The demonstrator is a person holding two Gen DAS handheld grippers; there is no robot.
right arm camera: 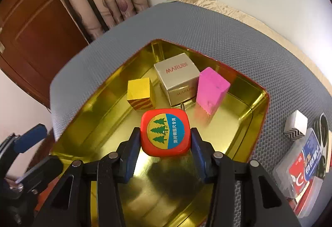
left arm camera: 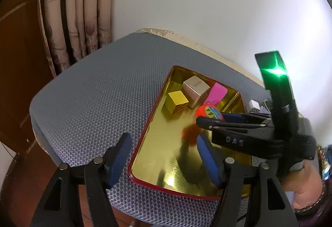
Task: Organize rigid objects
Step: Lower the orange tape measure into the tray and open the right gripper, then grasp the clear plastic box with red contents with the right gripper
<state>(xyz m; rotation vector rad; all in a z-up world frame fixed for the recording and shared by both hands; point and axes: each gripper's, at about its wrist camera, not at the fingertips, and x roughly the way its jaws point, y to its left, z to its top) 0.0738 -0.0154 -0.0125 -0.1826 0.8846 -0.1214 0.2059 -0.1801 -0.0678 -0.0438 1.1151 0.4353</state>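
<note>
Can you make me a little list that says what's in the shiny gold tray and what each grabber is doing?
Tray: gold tray on a grey mat
In the tray: yellow block, silver box, pink block
Right gripper: shut on the red tape measure, above the tray
Left gripper: open, nothing between its fingers
Outside the tray: small white box, clear plastic case

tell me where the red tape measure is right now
The red tape measure is clamped in the right gripper over the gold tin tray, just in front of the yellow block, silver box and pink block.
</note>
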